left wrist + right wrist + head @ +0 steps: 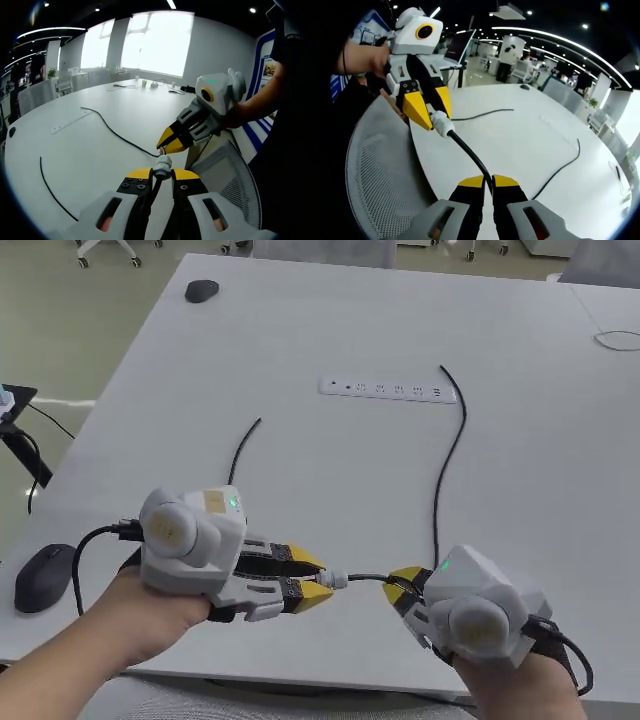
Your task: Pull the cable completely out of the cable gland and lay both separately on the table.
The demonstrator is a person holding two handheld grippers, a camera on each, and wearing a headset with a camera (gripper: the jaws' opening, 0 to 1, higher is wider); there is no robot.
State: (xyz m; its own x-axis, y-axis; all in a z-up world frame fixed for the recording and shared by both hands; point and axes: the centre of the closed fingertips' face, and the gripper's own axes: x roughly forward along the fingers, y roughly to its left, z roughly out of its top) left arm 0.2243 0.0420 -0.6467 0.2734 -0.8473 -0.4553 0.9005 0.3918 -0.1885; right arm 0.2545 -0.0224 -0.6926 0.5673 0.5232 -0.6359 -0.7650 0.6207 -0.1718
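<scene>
Left gripper [318, 580] pinching the white cable gland [333, 580] at the jaw tips, right gripper [405, 585] clamped on the black cable [448, 465] near the gland's mouth. The short span between grips should keep the pull in line with the gland. Both held in the air over the near edge of the table [300, 340], cable not yet out. The rest of the cable trails across the table toward the power strip [388, 390].

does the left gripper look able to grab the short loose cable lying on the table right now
Probably not yet: the left gripper has its fingers shut on the cable gland. The way over the table to the short cable looks free.
</scene>
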